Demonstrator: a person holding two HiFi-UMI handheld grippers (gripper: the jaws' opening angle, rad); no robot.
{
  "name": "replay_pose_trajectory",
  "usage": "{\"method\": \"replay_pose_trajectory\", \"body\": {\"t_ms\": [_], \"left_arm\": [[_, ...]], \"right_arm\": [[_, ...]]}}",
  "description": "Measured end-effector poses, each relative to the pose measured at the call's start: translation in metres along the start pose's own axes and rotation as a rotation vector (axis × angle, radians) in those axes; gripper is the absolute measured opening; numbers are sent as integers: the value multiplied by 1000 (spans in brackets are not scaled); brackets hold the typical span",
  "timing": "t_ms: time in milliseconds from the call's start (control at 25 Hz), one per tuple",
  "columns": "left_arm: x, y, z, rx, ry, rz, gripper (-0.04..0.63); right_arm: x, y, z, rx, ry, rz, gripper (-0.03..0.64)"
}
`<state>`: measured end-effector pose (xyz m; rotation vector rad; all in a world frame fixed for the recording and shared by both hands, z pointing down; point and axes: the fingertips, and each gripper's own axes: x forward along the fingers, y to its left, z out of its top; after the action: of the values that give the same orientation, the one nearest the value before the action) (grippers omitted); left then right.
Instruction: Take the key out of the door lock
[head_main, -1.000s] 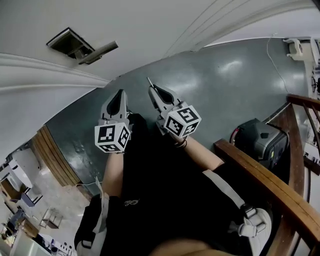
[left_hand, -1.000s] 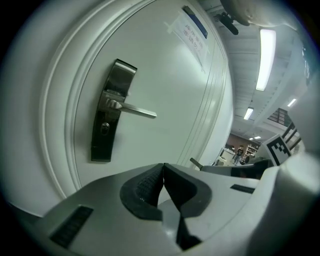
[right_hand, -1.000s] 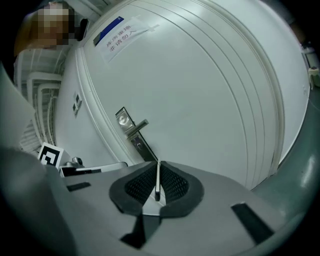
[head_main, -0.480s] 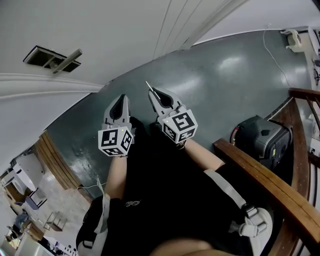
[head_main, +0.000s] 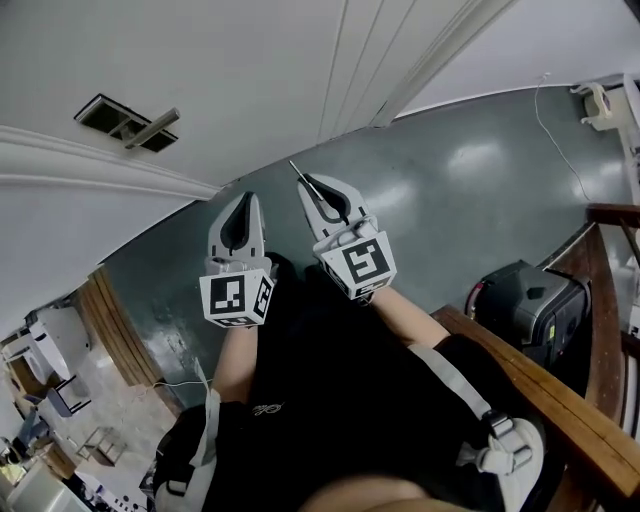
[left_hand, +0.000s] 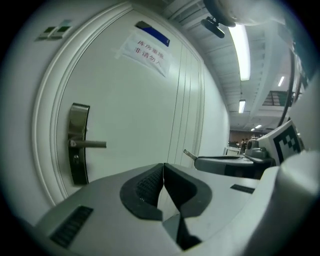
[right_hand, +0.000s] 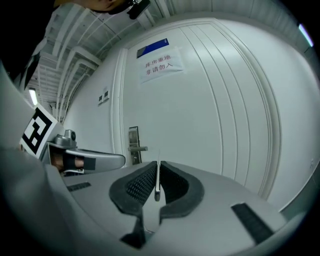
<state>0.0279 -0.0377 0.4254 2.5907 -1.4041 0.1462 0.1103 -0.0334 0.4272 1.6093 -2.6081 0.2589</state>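
**Mia:** Where is the thin silver metal key (right_hand: 157, 180)?

**Ben:** It is in the right gripper (right_hand: 157, 167). The two black pads are squeezed on it, one on each flat side. It is not in the door.

**Mia:** Which way does the key point?

**Ben:** Its long side runs the same way as the gripper. The tip sticks out past the front, toward the white door (right_hand: 210, 100). From the head view you can see it poke out like a little pin (head_main: 297, 169).

**Mia:** And the lock?

**Ben:** The dark metal lock plate (left_hand: 78, 145) is far ahead on the door, with the silver lever handle (left_hand: 91, 144) sticking out of it. From the right gripper it sits a bit to the left (right_hand: 133, 144). The key and the plate are well apart.

**Mia:** What about the left gripper (left_hand: 163, 167)?

**Ben:** Its pads are pressed together with nothing between them. It hangs just beside the right one, on the left (head_main: 242, 200).

**Mia:** So is the job done?

**Ben:** I think the hard part is. The key looks free of the lock. The right gripper just has to hold tight, because such a thin key could slip out.
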Motion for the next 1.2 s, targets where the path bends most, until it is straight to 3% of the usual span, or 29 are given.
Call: {"method": "replay_pose_trajectory", "body": {"t_ms": [480,720,1200], "left_arm": [[-11,30,91,117,-162,67,23],[-22,43,122,122,-207,72,24],[-28,45,124,108,-207,74,23]], "right_arm": [[24,8,91,-168,-174,-17,31],[27,14,125,-210,-227,-30,31],[24,13,124,-199,-213,-41,31]]}}
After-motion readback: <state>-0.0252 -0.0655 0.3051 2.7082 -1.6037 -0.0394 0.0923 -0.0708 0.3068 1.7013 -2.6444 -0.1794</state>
